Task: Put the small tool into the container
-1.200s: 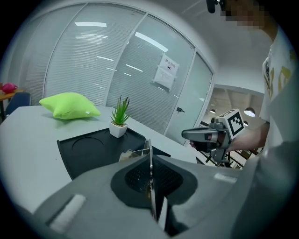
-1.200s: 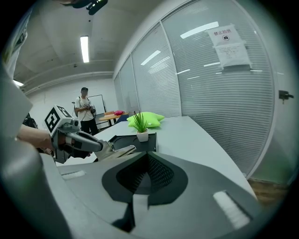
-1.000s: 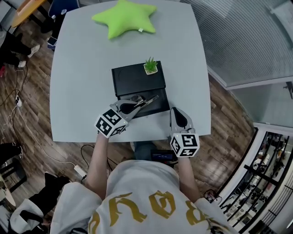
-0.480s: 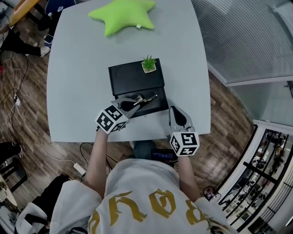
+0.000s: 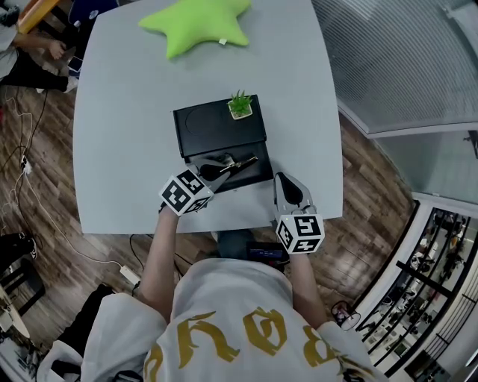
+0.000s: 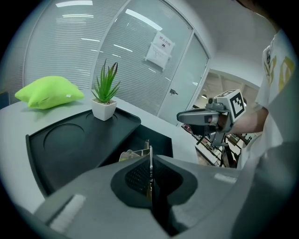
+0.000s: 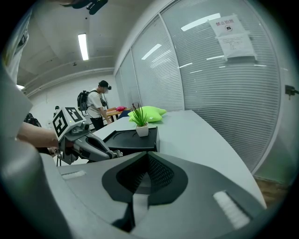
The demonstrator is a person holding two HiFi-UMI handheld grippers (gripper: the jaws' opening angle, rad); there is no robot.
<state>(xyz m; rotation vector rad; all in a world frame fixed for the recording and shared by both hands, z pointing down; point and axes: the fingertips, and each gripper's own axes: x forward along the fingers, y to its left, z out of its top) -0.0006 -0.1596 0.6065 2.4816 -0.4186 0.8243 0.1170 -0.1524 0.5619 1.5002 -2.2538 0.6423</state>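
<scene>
The pale grey, matte surface (image 5: 127,112) has rounded corners and stands on a wood-plank floor (image 5: 45,171) beside glass walls with slatted blinds (image 5: 403,60). A soft lime star cushion (image 5: 198,22) lies at the far edge. Toward the near edge sits a matte black container (image 5: 213,130) with a round recess. A spiky plant (image 5: 240,106) in a white square pot stands on its far right corner. The left gripper (image 5: 216,170) has its jaws pinched on the small tool (image 5: 240,162), thin and shiny metal, over the container's sunken near part. The right gripper (image 5: 291,195) hangs by the near edge toward the right corner, its jaws closed on nothing.
</scene>
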